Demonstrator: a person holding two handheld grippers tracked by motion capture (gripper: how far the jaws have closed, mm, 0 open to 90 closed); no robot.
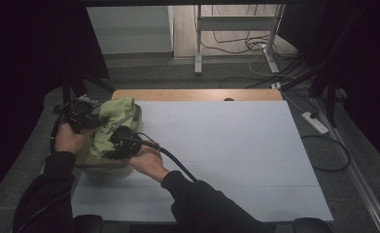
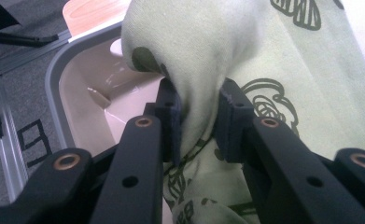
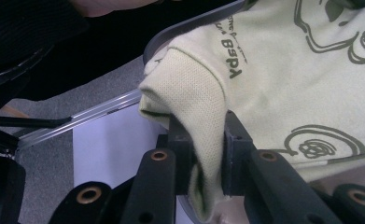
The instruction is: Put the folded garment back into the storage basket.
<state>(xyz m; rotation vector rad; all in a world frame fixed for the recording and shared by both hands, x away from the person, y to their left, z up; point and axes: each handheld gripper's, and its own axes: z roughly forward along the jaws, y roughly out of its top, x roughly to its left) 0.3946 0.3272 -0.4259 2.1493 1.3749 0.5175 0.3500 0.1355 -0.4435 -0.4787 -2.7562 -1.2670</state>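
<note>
Soft matt printed cloth garment (image 2: 227, 51), smooth plastic basin (image 2: 59, 79)

Pale green cloth, dark print, beige bin

The garment (image 2: 273, 60) shows a soft yellow-green with dark olive outline drawings and lettering; its ribbed cuff (image 3: 194, 107) is the same green. The bin (image 2: 84, 88) is beige inside with a grey rim. Black jaws carry brass-coloured rivets. The tabletop (image 1: 236, 145) is pale bluish-white, its far edge light wood. Sleeves (image 1: 202, 204) are black.
</note>
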